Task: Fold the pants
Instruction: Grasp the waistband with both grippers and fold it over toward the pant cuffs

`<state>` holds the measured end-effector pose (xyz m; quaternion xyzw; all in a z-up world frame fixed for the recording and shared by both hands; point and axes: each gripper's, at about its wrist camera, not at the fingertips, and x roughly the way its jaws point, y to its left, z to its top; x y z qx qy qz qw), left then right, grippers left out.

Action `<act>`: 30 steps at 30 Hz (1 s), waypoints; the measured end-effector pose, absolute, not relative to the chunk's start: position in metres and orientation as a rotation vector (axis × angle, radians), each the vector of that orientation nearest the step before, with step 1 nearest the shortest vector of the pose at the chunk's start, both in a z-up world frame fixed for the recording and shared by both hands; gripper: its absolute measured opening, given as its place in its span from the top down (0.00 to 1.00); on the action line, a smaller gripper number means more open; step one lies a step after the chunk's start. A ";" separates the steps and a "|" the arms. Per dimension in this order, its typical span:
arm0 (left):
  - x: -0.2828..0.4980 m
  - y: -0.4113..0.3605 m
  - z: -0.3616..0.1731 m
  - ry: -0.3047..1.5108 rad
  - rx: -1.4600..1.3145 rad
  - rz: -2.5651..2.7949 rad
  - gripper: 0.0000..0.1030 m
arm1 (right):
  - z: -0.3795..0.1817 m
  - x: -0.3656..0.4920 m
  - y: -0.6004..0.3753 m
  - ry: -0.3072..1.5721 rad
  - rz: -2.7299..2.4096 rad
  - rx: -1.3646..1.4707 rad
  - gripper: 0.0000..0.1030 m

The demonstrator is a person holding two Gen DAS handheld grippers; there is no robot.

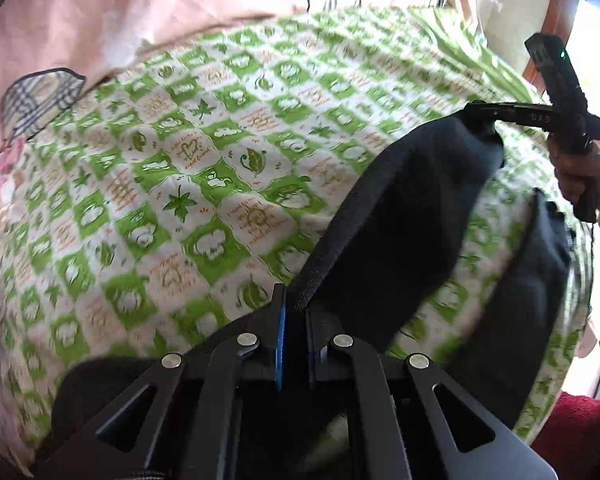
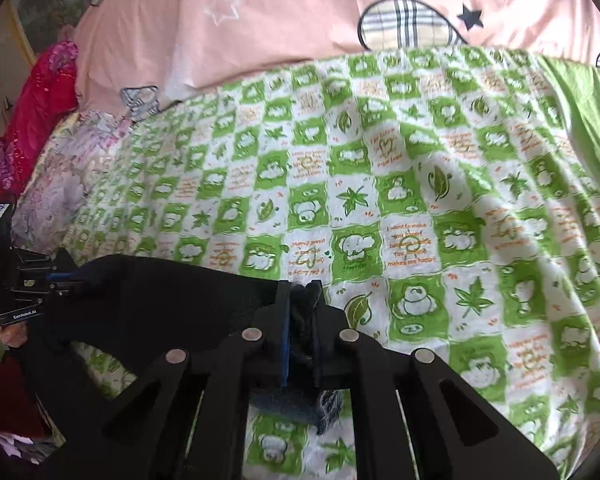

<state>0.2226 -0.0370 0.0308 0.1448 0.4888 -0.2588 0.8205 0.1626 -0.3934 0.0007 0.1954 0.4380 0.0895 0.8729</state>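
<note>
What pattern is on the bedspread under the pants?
Green and white checks with leaves, clearest in the right wrist view: bedspread.

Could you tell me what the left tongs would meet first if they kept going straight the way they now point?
Probably the green checked bedspread. The left tongs are shut on the black pants and point down at it; depth is unclear.

Pants (image 1: pixel 412 216) lower part hidden behind gripper frame.
</note>
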 end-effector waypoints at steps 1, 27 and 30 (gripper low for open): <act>0.212 -0.038 0.037 1.028 0.298 -0.554 0.95 | 0.006 0.154 -0.393 0.898 0.196 0.397 0.92; 0.029 -0.066 0.034 0.955 0.254 -0.634 0.95 | 0.014 -0.015 -0.389 0.817 0.236 0.285 0.92; 0.025 -0.066 0.024 0.973 0.243 -0.632 0.95 | 0.008 -0.021 -0.383 0.840 0.221 0.240 0.92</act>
